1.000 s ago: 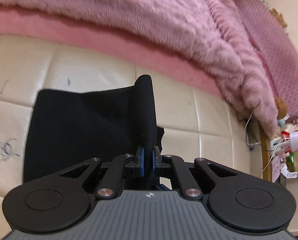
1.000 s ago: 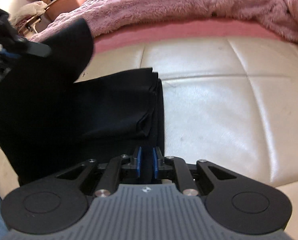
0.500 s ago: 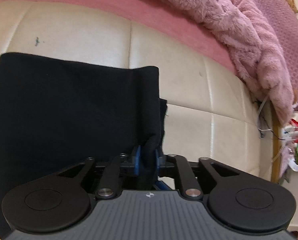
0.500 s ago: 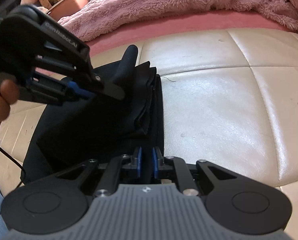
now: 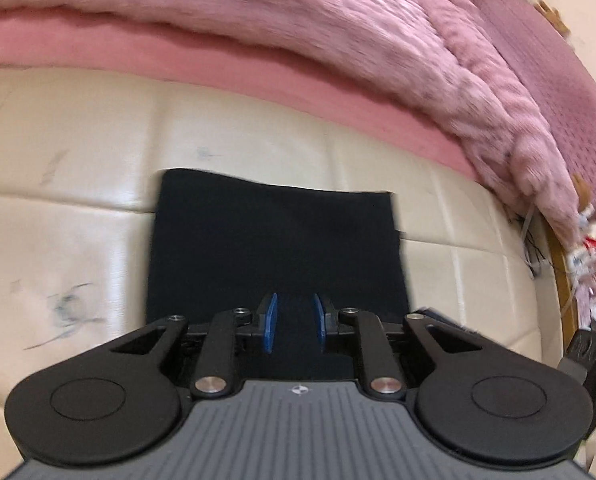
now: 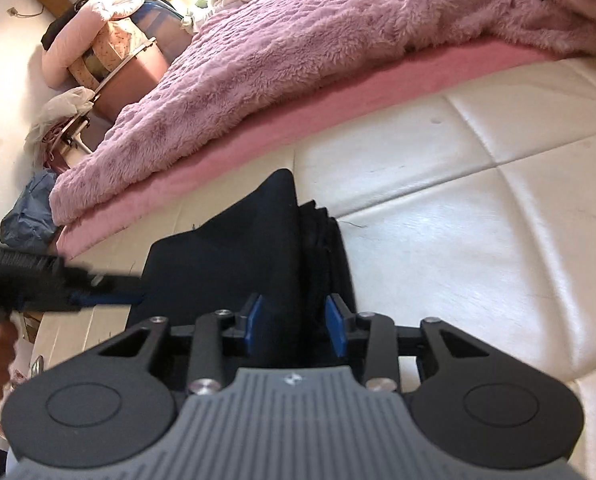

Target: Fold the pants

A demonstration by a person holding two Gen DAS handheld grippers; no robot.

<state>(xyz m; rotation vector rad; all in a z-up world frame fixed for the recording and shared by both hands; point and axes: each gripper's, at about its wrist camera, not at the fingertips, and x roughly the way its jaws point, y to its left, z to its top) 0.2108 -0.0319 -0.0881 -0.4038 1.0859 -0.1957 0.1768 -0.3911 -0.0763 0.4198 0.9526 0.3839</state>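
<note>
the black pants [image 5: 276,248] lie folded on the cream cushion [image 5: 78,208], near edge hidden behind my left gripper [image 5: 294,324], jaws apart and empty. my right gripper [image 6: 296,326] gapes too, cloth bunched between its pads without touching.

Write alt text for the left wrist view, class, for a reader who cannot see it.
Black pants, folded into a flat rectangle, lie on a cream quilted cushion, with the left gripper open just above their near edge. Behind, a fluffy pink blanket drapes over a pink mattress edge.
</note>
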